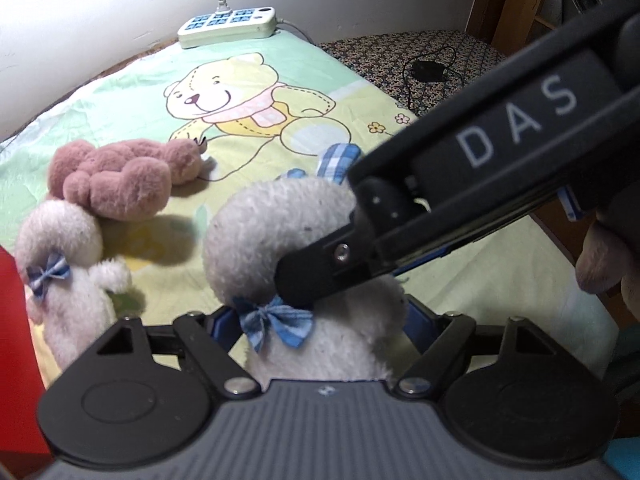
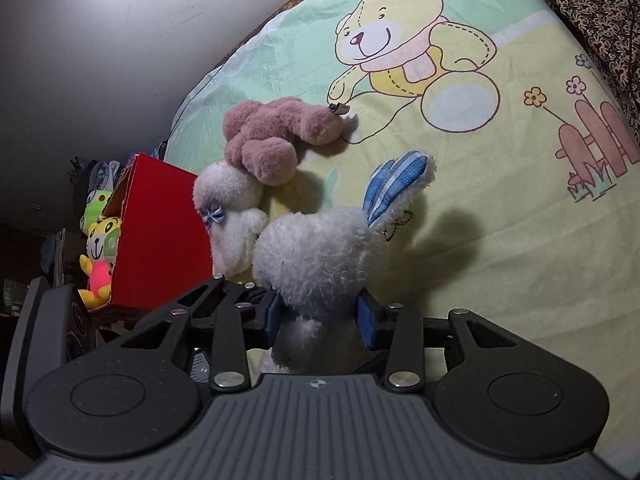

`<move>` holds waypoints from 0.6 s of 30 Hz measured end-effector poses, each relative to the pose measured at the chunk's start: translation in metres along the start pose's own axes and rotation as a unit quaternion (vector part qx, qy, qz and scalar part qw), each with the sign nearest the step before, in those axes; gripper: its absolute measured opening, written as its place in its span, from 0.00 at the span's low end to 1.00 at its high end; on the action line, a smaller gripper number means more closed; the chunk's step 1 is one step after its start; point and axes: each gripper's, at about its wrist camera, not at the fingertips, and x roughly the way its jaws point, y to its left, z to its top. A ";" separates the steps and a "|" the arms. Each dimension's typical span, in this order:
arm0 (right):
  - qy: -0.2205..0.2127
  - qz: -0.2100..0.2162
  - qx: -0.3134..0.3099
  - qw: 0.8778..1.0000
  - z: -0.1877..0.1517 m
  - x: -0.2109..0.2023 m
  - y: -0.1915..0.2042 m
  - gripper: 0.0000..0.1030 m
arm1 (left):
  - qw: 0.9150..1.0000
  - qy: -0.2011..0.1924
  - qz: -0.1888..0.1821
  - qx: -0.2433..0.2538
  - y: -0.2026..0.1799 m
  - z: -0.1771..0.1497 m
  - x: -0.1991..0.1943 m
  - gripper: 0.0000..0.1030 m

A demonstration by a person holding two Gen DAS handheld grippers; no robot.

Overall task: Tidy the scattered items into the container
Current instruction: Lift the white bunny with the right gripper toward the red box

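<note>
Two hand-held grippers, left (image 1: 320, 320) and right (image 2: 320, 316), each pinch the white rabbit (image 2: 316, 256) over the bed (image 2: 500, 208) | done: bright toys (image 2: 100, 248) in red box (image 2: 164, 236) | left: second rabbit (image 2: 228, 208), pink bear (image 2: 272, 136) (both lying beside the box)

The bedsheet (image 2: 500, 208) lies bare across the right half of the right wrist frame, so that side is open for a pass. At centre left the way is crowded: a pink plush (image 2: 276, 136) rests against a second white plush (image 2: 232, 208), which stands just beside the red container (image 2: 164, 236) at the left edge. The container's open top, far left, already holds bright toys (image 2: 98, 248). In the left wrist view the right gripper (image 1: 304, 280) cuts across from the upper right, blocking that side. A power strip (image 1: 228, 26) sits at the top, well apart.
</note>
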 end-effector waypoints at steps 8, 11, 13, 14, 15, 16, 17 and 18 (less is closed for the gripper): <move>0.014 0.024 -0.029 0.999 -0.022 0.008 0.036 0.39 | 0.999 -0.025 0.036 -0.005 0.012 -0.020 -0.039 0.78; 0.005 0.027 -0.036 0.999 -0.023 0.008 0.047 0.39 | 0.999 -0.034 0.042 -0.006 0.014 -0.025 -0.048 0.78; 0.001 0.032 -0.040 0.999 -0.026 0.008 0.055 0.39 | 0.998 -0.043 0.044 -0.007 0.020 -0.030 -0.059 0.76; -0.003 0.033 -0.043 0.999 -0.028 0.008 0.061 0.39 | 0.998 -0.047 0.042 -0.007 0.024 -0.030 -0.063 0.76; -0.007 0.035 -0.046 0.998 -0.030 0.007 0.066 0.39 | 0.998 -0.052 0.040 -0.007 0.029 -0.023 -0.063 0.76; -0.012 0.037 -0.047 0.998 -0.033 0.007 0.071 0.39 | 0.998 -0.056 0.038 -0.006 0.034 -0.024 -0.069 0.76; -0.017 0.039 -0.046 0.998 -0.035 0.006 0.077 0.39 | 0.998 -0.059 0.036 -0.004 0.037 -0.025 -0.074 0.76; -0.022 0.039 -0.046 0.998 -0.038 0.006 0.082 0.39 | 0.998 -0.061 0.034 -0.002 0.041 -0.027 -0.079 0.76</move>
